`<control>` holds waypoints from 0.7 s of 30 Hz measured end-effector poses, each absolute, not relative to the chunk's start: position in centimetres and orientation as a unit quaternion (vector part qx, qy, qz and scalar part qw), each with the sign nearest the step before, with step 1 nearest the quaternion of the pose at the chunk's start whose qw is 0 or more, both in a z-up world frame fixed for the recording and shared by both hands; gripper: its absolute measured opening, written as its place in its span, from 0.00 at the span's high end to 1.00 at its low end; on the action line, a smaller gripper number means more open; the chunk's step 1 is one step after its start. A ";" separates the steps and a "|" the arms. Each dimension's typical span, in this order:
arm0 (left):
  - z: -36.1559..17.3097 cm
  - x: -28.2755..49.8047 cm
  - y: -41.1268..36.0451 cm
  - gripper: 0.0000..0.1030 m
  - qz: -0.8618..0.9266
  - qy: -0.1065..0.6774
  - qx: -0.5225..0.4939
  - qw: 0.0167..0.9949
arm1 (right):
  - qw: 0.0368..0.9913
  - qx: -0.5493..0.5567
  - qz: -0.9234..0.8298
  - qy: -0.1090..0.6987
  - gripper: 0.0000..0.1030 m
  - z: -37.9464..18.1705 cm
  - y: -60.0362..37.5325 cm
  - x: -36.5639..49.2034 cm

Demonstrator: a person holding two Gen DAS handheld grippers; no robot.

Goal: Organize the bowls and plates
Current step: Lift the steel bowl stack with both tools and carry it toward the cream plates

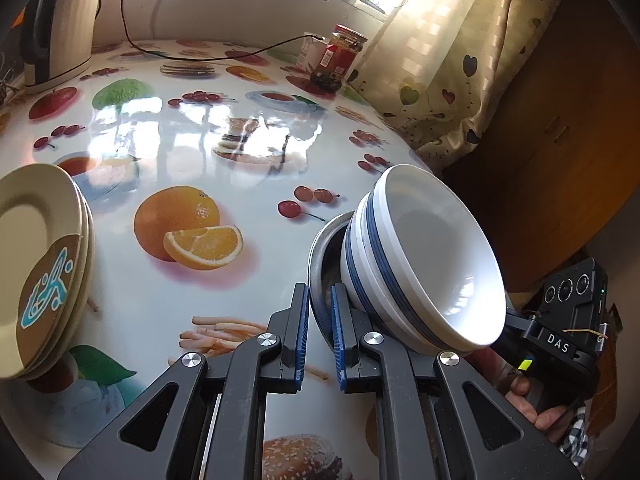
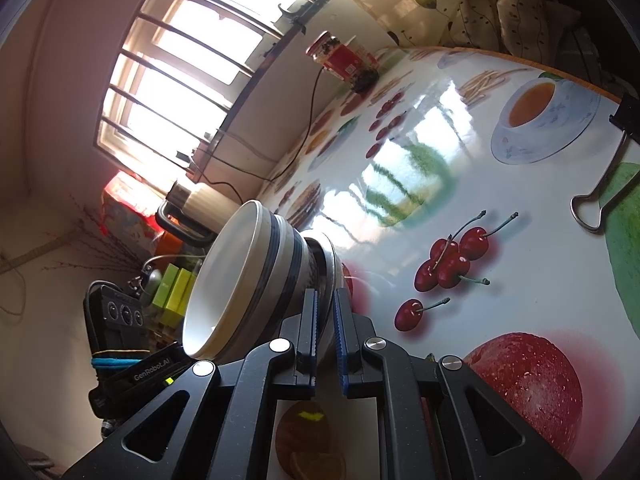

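A stack of white bowls with blue stripes (image 1: 424, 256) sits nested in a steel bowl (image 1: 322, 264) above the fruit-print table. My left gripper (image 1: 320, 300) is shut on the steel bowl's rim from one side. My right gripper (image 2: 326, 304) is shut on the same rim (image 2: 330, 268) from the other side, with the striped bowls (image 2: 248, 276) to its left. A stack of beige plates (image 1: 44, 264) with a brown and blue pattern stands at the left of the left wrist view.
A glass jar with a red label (image 1: 340, 58) stands at the table's far edge near the curtain (image 1: 460, 60). A white kettle (image 1: 60, 28) with a black cable is at the far left. A binder clip (image 2: 616, 160) grips the tablecloth edge.
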State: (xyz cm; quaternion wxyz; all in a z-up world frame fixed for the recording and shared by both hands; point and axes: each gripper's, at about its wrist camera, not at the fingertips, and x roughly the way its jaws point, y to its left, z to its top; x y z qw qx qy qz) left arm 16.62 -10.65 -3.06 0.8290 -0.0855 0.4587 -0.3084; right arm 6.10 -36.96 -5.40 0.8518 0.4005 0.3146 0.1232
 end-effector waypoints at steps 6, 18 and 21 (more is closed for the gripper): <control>-2.6 16.4 -10.3 0.90 -0.305 0.454 -0.088 0.833 | 0.853 0.397 0.129 0.314 0.90 -4.9 -36.5 6.1; -1.1 15.6 -8.7 0.90 -0.292 0.440 -0.095 0.844 | 0.856 0.387 0.145 0.311 0.90 -3.4 -35.1 6.8; -0.6 15.4 -8.1 0.90 -0.285 0.436 -0.095 0.848 | 0.856 0.385 0.151 0.311 0.90 -3.0 -34.6 7.1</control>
